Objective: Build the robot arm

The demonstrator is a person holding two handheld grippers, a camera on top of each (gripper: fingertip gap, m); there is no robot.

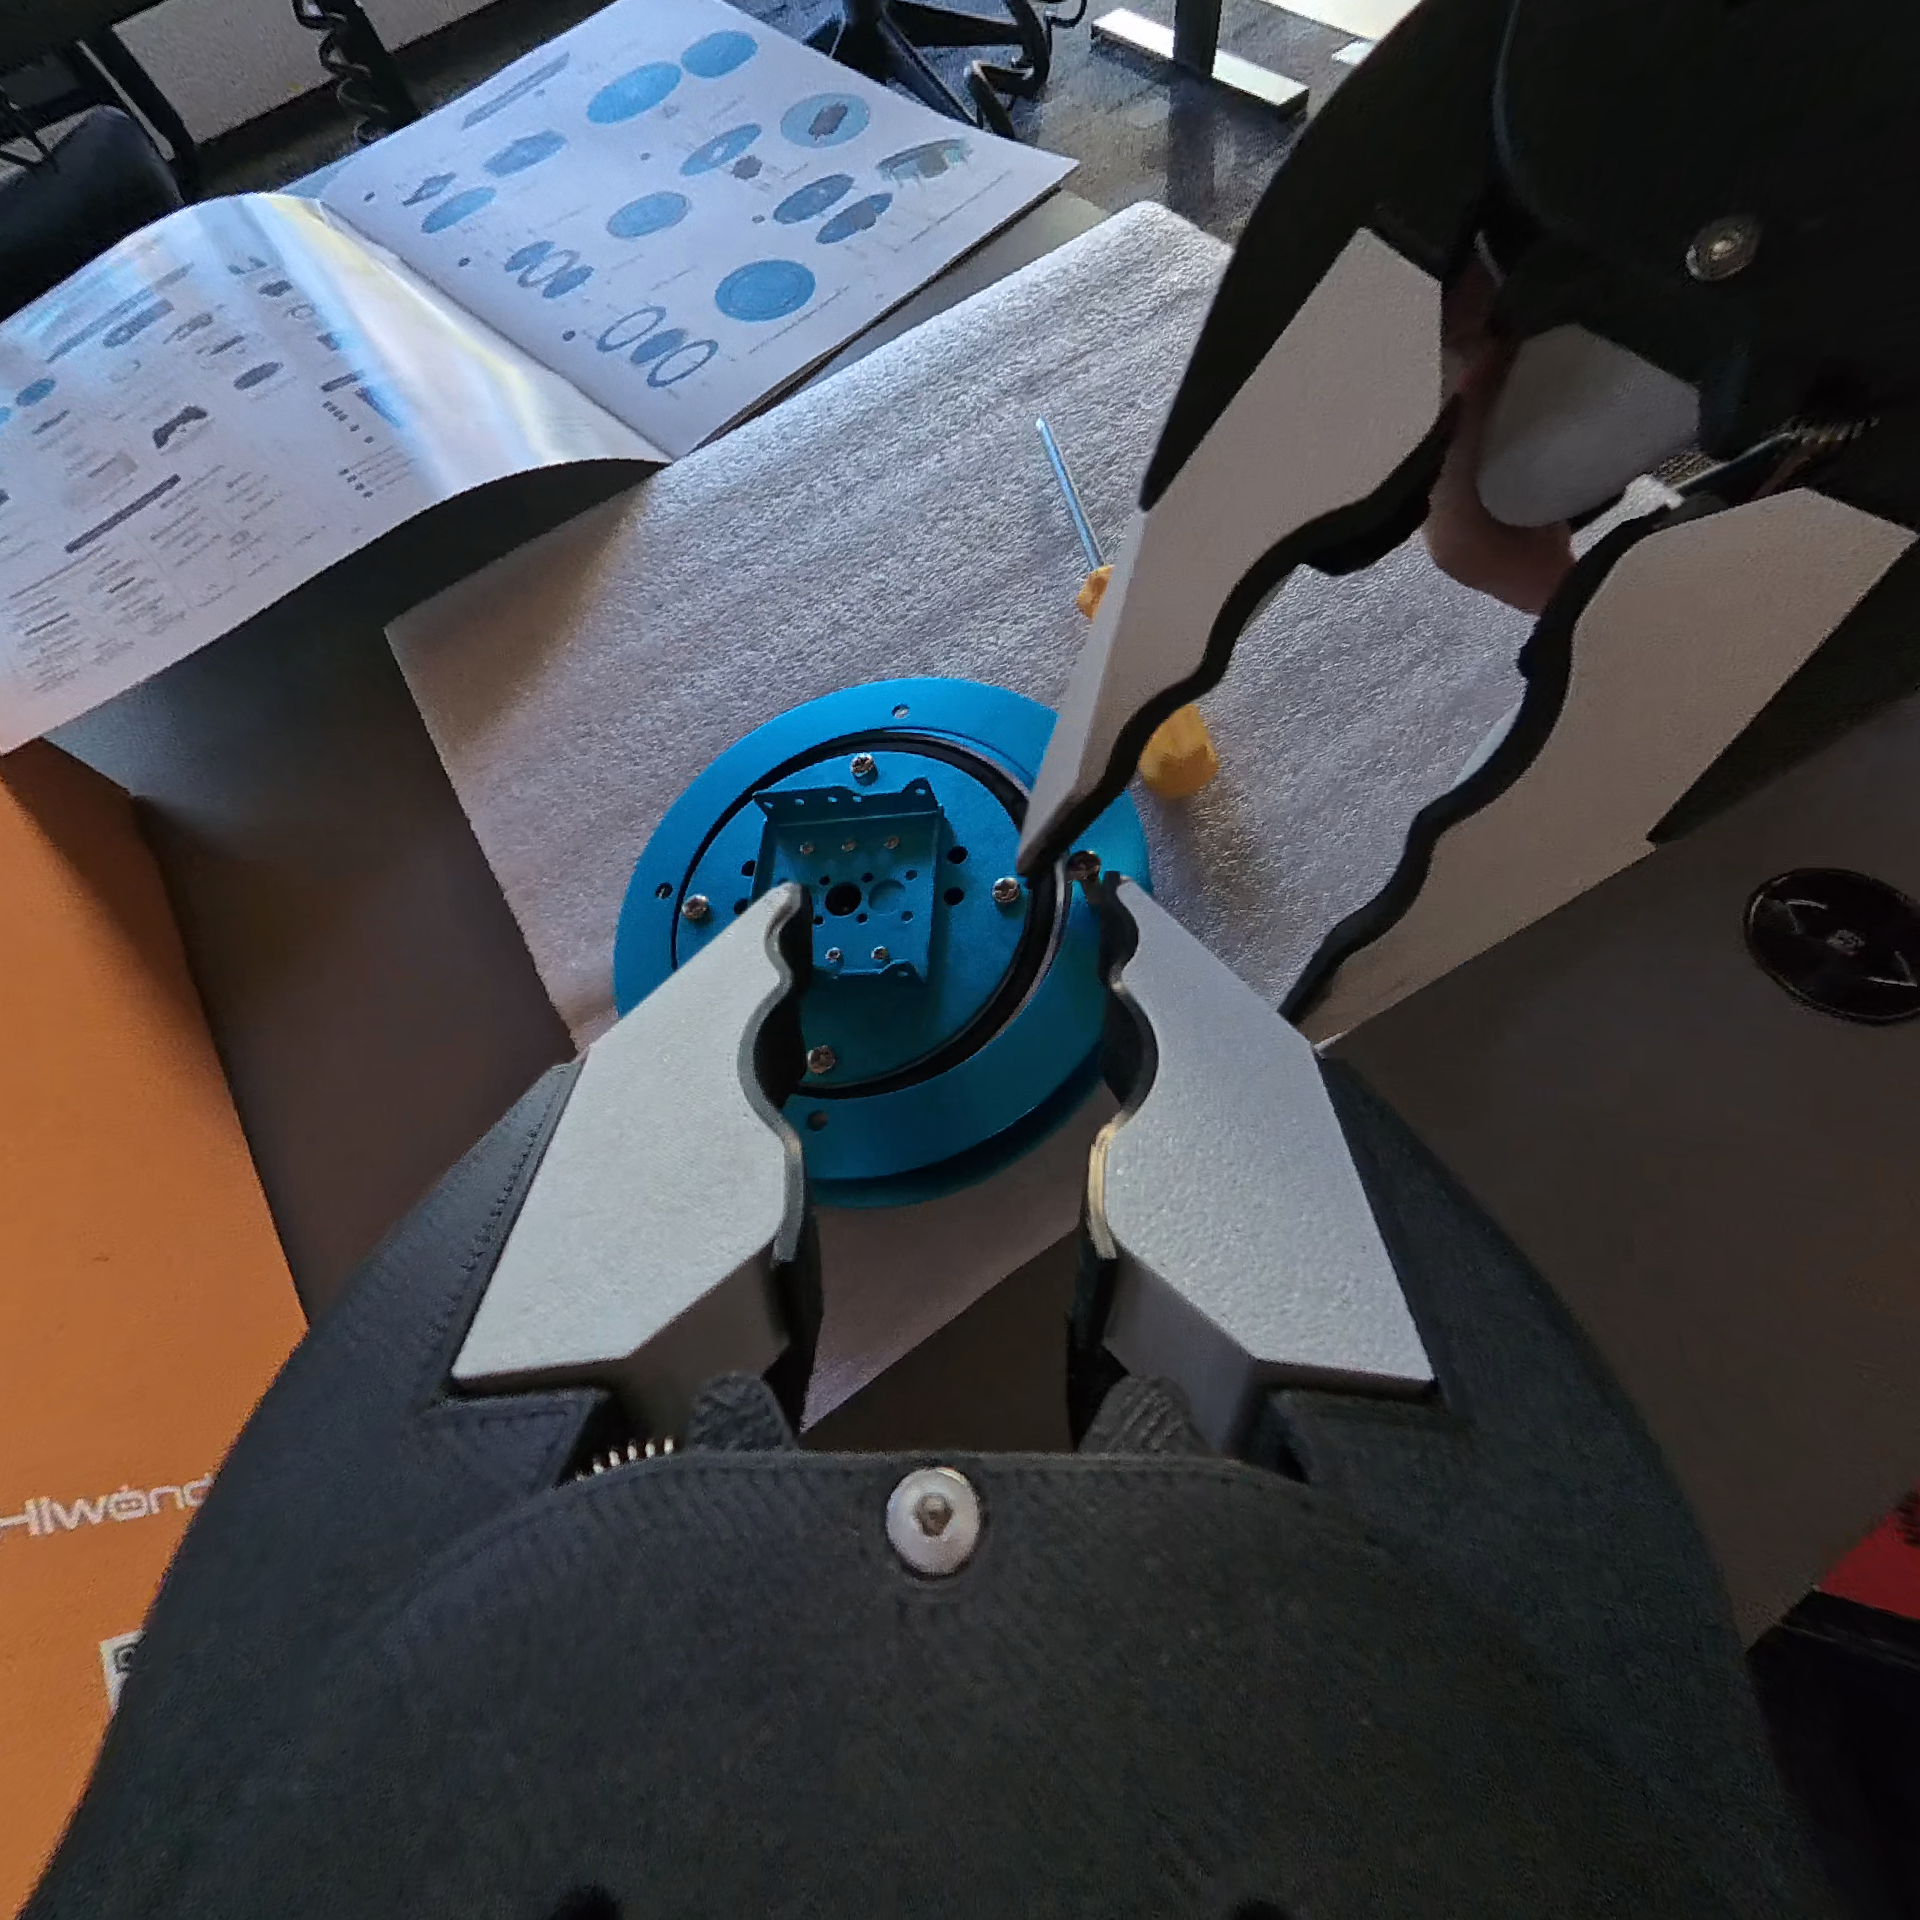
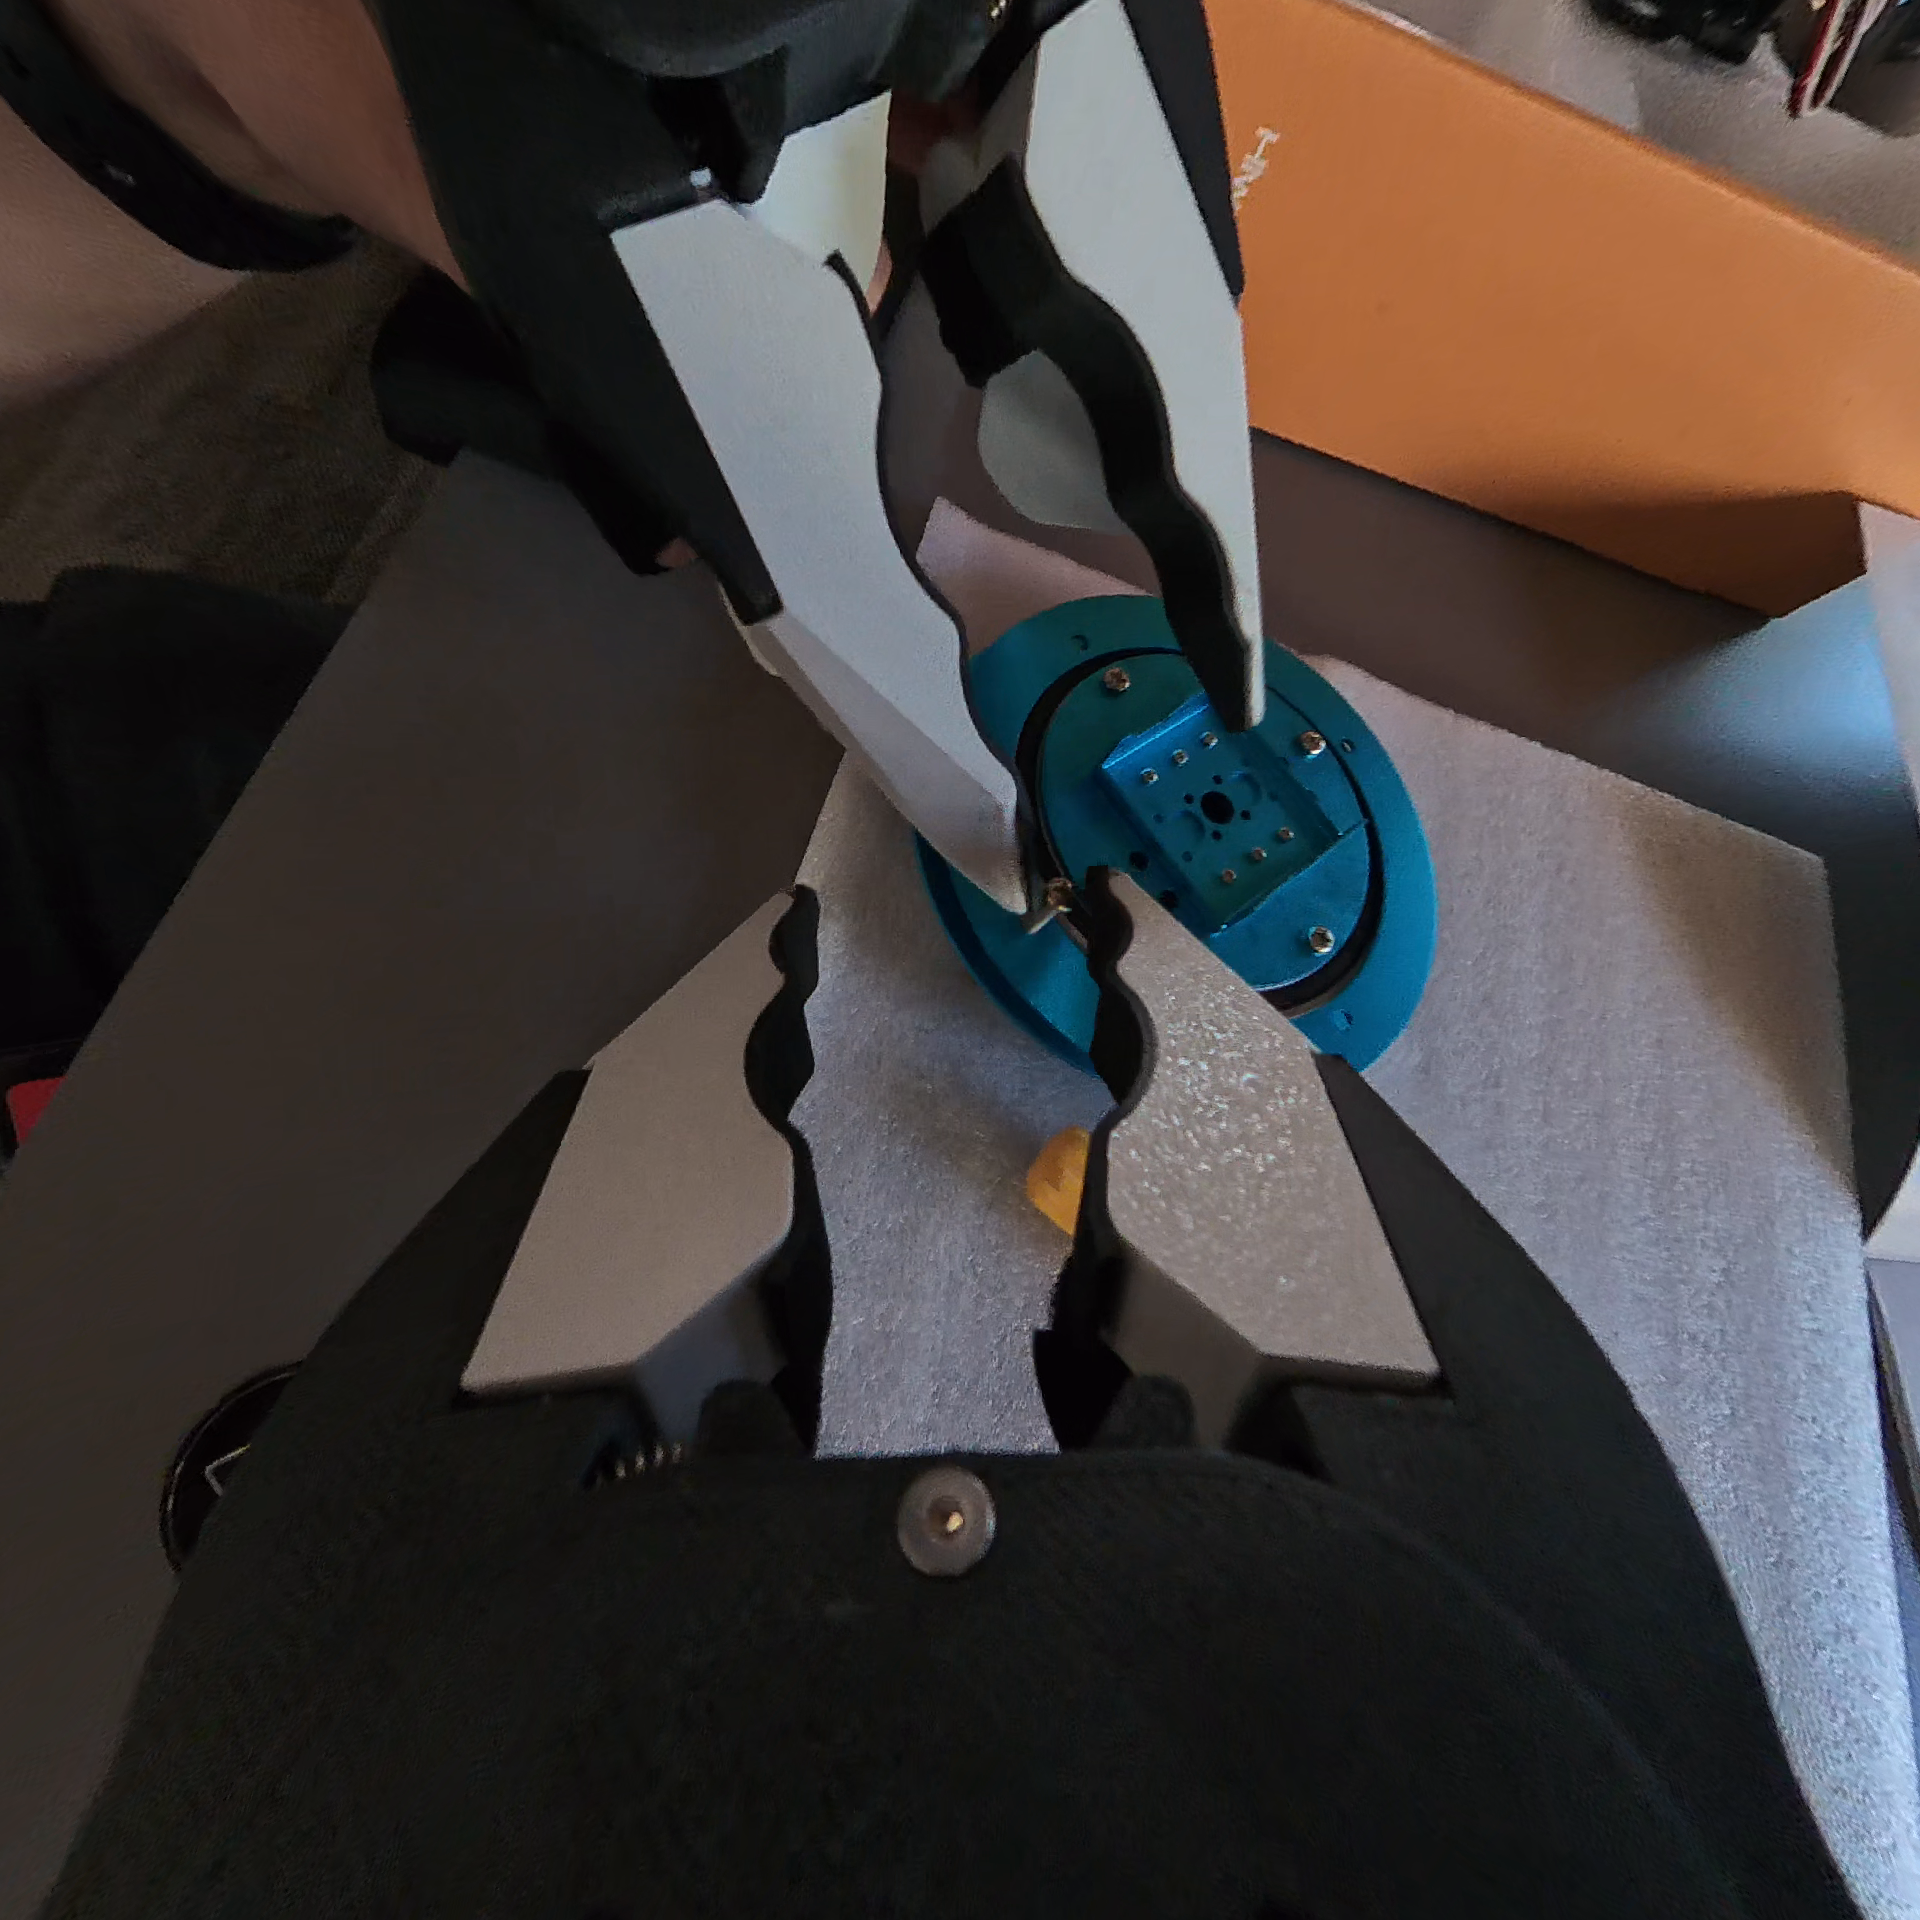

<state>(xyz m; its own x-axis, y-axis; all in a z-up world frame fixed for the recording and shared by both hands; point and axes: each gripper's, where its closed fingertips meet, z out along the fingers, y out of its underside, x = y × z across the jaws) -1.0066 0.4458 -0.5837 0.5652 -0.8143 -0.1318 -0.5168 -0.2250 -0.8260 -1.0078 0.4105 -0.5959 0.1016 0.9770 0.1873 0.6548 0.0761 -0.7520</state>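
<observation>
Only my left wrist view shows the open manual (image 1: pixel 436 270); the right shows an orange box (image 2: pixel 1558 343). Left gripper (image 1: pixel 951 904) and right gripper (image 2: pixel 951 904) both gape wide over the blue turntable base (image 1: pixel 727 852), with square bracket (image 1: pixel 857 883), on white foam (image 1: pixel 883 520) on the table (image 1: pixel 312 935).

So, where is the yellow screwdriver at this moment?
The yellow screwdriver lies on the white foam sheet, just beyond the blue round base in the left wrist view, partly hidden behind a finger of the right hand-held gripper.

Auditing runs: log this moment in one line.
left gripper: open, over round blue metal turntable; right gripper: open, beside silver rim screw
</observation>
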